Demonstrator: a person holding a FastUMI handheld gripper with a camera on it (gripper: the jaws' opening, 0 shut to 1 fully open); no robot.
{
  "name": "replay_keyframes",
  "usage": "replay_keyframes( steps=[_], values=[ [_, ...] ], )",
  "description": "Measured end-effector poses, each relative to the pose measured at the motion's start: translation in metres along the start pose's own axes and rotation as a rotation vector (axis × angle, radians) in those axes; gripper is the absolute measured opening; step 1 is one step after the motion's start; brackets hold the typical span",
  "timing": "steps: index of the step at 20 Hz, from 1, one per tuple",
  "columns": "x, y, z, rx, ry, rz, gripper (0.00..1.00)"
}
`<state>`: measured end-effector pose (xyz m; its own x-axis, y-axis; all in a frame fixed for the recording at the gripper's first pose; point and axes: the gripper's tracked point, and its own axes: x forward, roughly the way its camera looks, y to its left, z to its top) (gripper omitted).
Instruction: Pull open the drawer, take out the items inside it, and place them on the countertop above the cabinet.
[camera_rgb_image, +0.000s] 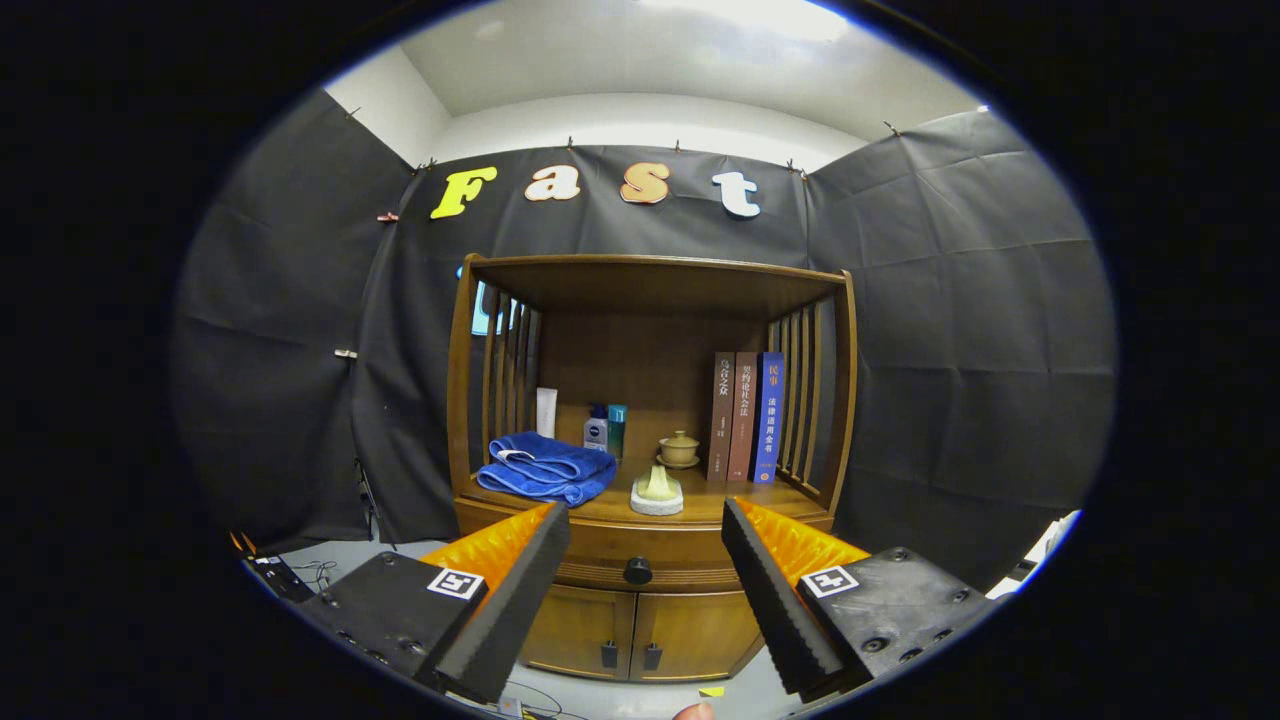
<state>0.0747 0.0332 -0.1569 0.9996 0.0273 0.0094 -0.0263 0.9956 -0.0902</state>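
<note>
Squarely ahead of the jaws (645, 530) stands a wooden cabinet (650, 620), its drawer (660, 560) shut, the front flush with the frame and a single dark round knob (638, 571) showing in the gap between the two fingers. The jaws are spread wide and hold nothing; both black ribbed fingertips (520, 590) stop short of the drawer front, with open air on either side of the knob. Below the drawer, two cabinet doors (640, 632) are closed, each with a small dark pull at the centre seam.

The drawer face is a curved band of brown wood with a groove along its lower edge; its contents are hidden.

Above it, the desk (700, 502) is hemmed by slatted side rails and a wooden roof. The front edge near the right rail is bare. On it sit one folded blue towel (545, 468) at the left, one pale object on a white dish (657, 492) at the front centre, one lidded teacup (679, 448) behind that, three upright books (747, 417) against the right slats, and two small bottles (604, 430) plus a white tube (546, 412) at the back.

Grey floor (620, 695) runs beneath the cabinet, with cables at the left.
</note>
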Motion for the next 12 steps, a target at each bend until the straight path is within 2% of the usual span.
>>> replay_keyframes(
  steps=[12],
  values=[
    [-0.0009, 0.0028, -0.003, -0.013, 0.002, 0.0, 0.99]
  ],
)
